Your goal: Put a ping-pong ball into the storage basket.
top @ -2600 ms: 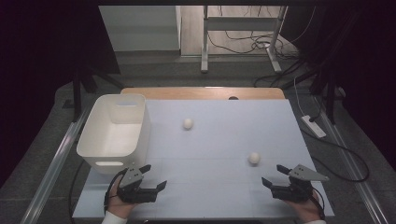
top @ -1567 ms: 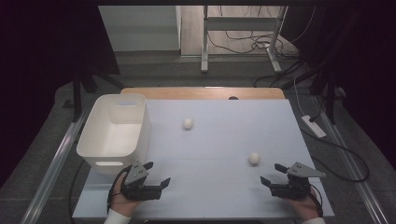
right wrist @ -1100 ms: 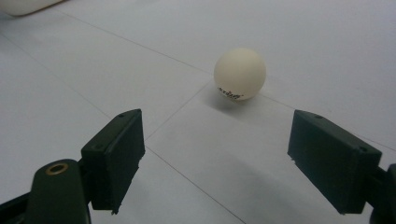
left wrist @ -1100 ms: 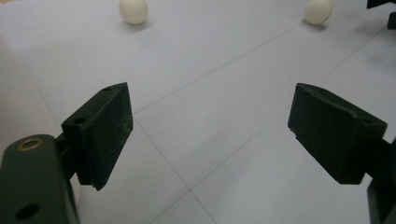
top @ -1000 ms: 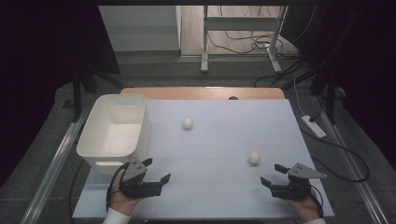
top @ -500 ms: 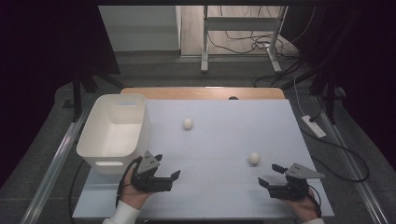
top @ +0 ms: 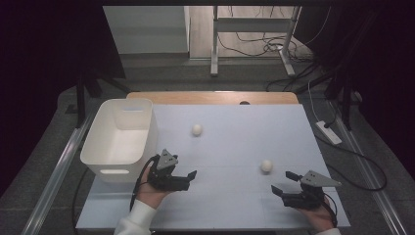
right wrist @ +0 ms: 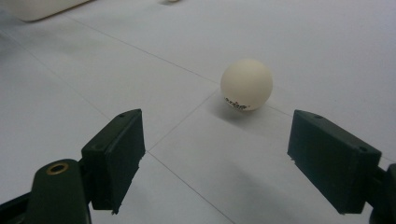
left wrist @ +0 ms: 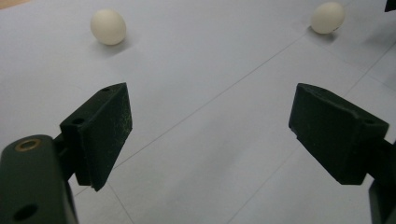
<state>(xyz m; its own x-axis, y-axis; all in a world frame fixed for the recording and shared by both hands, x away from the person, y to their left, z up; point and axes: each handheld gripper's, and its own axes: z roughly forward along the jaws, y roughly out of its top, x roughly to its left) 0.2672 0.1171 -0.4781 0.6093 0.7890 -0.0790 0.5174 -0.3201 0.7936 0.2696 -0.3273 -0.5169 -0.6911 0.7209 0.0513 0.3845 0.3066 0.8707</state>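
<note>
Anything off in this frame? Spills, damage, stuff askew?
Nothing stands out. Two white balls, the far ball and the near ball, sit loose on the table; the white bin stands upright at the left edge. Left gripper and right gripper are both open, holding nothing.

The white bin (right wrist: 44,8) is cut off by the top edge of the right gripper view, so only a bit of its bottom wall shows. Just right of the bin there, a ball (right wrist: 173,1) is cut off too, and only a sliver is seen. The small dark print on the near ball (right wrist: 246,84) is too tiny to read.
</note>
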